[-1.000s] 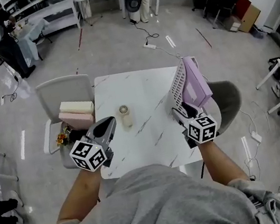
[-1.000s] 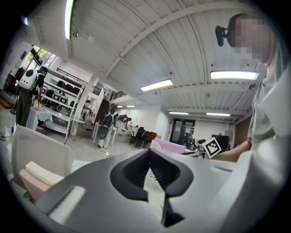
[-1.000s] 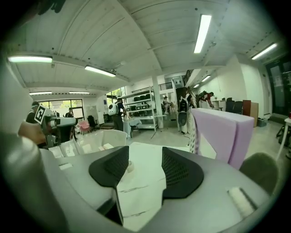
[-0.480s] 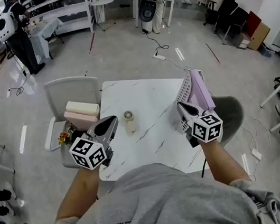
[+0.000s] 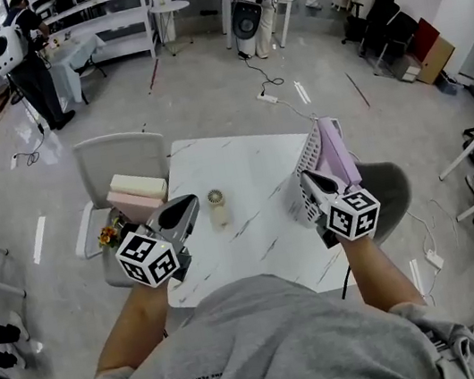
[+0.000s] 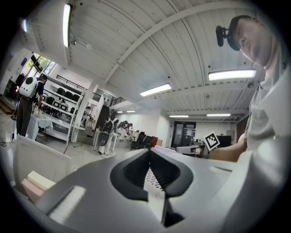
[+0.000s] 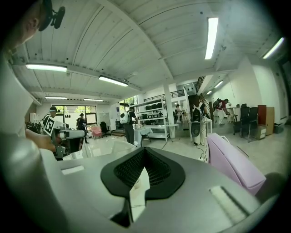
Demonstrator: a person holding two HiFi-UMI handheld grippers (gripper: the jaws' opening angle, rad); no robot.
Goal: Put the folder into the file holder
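Observation:
A purple folder [image 5: 336,150] stands upright inside the white mesh file holder [image 5: 305,161] at the right edge of the white marble table [image 5: 242,165]. My right gripper [image 5: 308,179] is just in front of the holder's near end, shut, with nothing between its jaws. In the right gripper view the folder [image 7: 232,161] is to the right of the closed tips [image 7: 144,149]. My left gripper [image 5: 187,205] hovers over the table's left front edge, far from the holder. It is shut and empty, and its tips [image 6: 148,151] meet.
A small cream desk fan [image 5: 216,204] stands mid-table. A white chair [image 5: 113,156] at the left holds cream and pink boxes [image 5: 133,193] and flowers [image 5: 109,236]. A grey chair [image 5: 390,180] sits behind the holder. People and equipment stand further back in the room.
The right gripper's jaws, apart beside the holder a second ago, have come together. The folder stays in the holder. The left gripper has kept its place.

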